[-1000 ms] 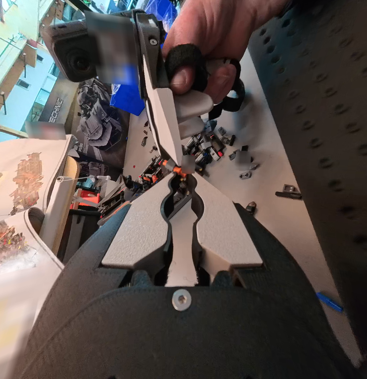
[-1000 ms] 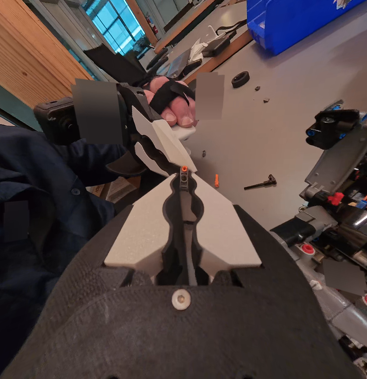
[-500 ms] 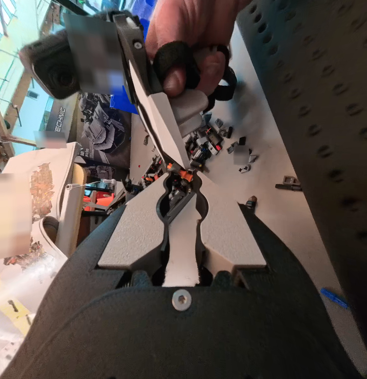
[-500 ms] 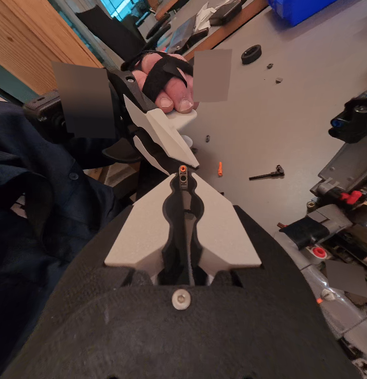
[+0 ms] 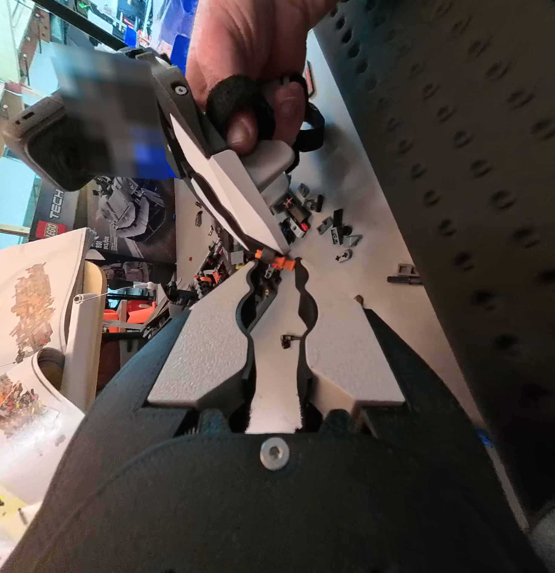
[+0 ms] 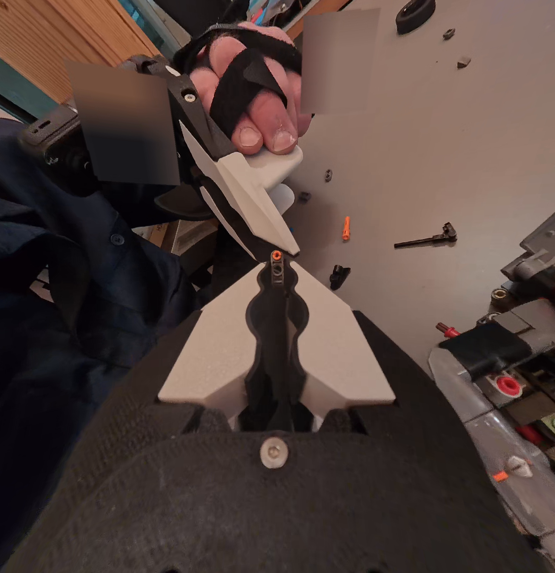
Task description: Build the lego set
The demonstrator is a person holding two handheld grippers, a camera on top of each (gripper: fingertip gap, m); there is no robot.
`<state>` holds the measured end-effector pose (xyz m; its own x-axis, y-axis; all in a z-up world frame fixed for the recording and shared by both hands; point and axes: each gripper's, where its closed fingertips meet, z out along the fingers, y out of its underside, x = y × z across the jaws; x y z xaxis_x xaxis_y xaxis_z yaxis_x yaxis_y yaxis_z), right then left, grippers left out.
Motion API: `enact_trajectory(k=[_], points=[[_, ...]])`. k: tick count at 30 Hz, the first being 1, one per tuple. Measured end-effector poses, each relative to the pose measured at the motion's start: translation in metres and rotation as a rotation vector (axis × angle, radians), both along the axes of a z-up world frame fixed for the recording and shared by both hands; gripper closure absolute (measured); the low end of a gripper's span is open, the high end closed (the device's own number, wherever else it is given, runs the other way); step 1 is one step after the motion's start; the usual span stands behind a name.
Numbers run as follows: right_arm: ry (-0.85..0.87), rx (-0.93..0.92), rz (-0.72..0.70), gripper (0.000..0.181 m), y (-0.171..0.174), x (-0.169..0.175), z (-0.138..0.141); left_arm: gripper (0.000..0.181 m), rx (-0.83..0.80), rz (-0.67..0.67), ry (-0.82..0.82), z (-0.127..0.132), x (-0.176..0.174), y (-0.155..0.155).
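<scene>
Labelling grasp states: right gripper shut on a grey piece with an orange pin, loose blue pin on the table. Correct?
Not quite. The loose pin on the table is orange, not blue; the right wrist view shows it. The right gripper is shut on the grey piece with its orange pin.

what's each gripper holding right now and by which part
The right gripper pinches a small dark grey lego connector by its lower body, orange pin at its top. The left gripper is open, holding nothing.
</scene>
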<state>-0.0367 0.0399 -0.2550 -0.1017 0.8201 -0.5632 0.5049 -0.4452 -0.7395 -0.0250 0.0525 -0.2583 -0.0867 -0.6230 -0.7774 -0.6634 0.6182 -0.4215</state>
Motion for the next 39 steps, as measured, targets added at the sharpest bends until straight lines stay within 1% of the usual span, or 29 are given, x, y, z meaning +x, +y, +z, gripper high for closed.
enact_trajectory(k=[7, 9, 10, 13, 15, 19, 21, 24, 26, 28, 30, 33, 34, 35, 39], points=[[-0.040, -0.020, 0.019, 0.177, -0.001, -0.002, -0.008, 0.163, -0.018, 0.013, 0.057, -0.009, -0.002, 0.000], [-0.045, -0.025, 0.021, 0.177, -0.002, -0.002, -0.009, 0.164, -0.031, 0.020, 0.060, -0.009, -0.002, 0.000], [-0.046, -0.026, 0.023, 0.177, -0.002, -0.003, -0.009, 0.168, -0.024, 0.026, 0.061, -0.008, -0.002, 0.001], [-0.048, -0.023, 0.021, 0.177, -0.002, -0.003, -0.009, 0.168, -0.049, 0.041, 0.070, -0.009, -0.002, 0.000], [-0.052, -0.013, 0.007, 0.177, 0.002, -0.003, -0.010, 0.168, -0.024, 0.063, 0.079, -0.010, -0.004, 0.004], [0.013, -0.012, -0.044, 0.176, 0.010, -0.005, 0.005, 0.168, -0.050, 0.080, -0.016, 0.004, -0.003, 0.012], [0.031, 0.027, -0.079, 0.176, 0.015, -0.005, 0.012, 0.168, -0.080, 0.088, -0.084, 0.009, -0.003, 0.015], [0.083, 0.082, -0.101, 0.163, 0.018, -0.003, 0.024, 0.168, -0.145, 0.097, -0.160, 0.015, -0.002, 0.018], [0.097, 0.154, -0.135, 0.158, 0.023, 0.000, 0.029, 0.168, -0.205, 0.123, -0.201, 0.017, -0.004, 0.023], [0.095, 0.231, -0.162, 0.157, 0.026, 0.004, 0.032, 0.168, -0.268, 0.111, -0.242, 0.018, -0.002, 0.022], [0.030, 0.406, -0.200, 0.158, 0.032, 0.008, 0.026, 0.168, -0.311, 0.125, -0.263, 0.016, -0.002, 0.025], [-0.018, 0.601, -0.202, 0.162, 0.028, 0.007, 0.024, 0.168, -0.380, 0.116, -0.316, 0.020, 0.002, 0.024], [-0.038, 0.663, -0.207, 0.166, 0.029, 0.007, 0.023, 0.168, -0.395, 0.118, -0.324, 0.020, 0.002, 0.024], [-0.051, 0.726, -0.225, 0.174, 0.031, 0.007, 0.024, 0.168, -0.407, 0.111, -0.333, 0.021, 0.003, 0.024], [-0.081, 0.827, -0.232, 0.174, 0.032, 0.010, 0.024, 0.168, -0.446, 0.093, -0.355, 0.021, 0.006, 0.022]])
